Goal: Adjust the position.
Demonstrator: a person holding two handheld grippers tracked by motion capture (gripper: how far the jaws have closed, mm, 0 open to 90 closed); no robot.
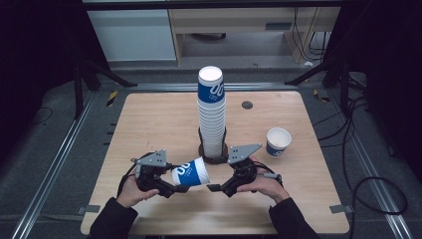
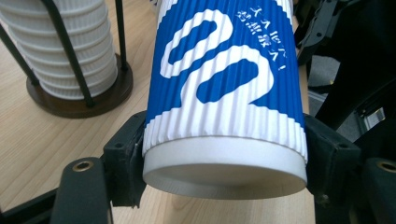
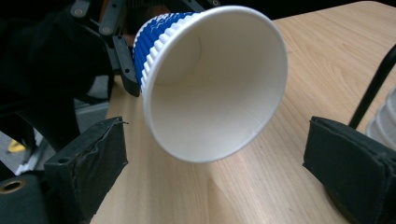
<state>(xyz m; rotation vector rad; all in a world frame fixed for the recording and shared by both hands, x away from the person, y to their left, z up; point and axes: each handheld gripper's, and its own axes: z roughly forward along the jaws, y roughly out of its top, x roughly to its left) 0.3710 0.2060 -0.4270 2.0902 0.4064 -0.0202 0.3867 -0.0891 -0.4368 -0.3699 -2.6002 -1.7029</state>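
Held sideways near its base by the left gripper [image 1: 169, 189], one blue-and-white paper cup [image 1: 191, 173] is faced by the open-jawed right gripper [image 1: 215, 187], a tall cup stack [image 1: 211, 117] left behind.

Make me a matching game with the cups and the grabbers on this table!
Things:
1. tall stack of cups
2. cup on its side
3. lone cup
4. right gripper

States:
A. open, jaws facing a cup's mouth
B. held sideways by the left gripper
C. upright in a dark wire holder
D. standing by itself on the table, mouth up

Pairs: 1-C, 2-B, 3-D, 4-A
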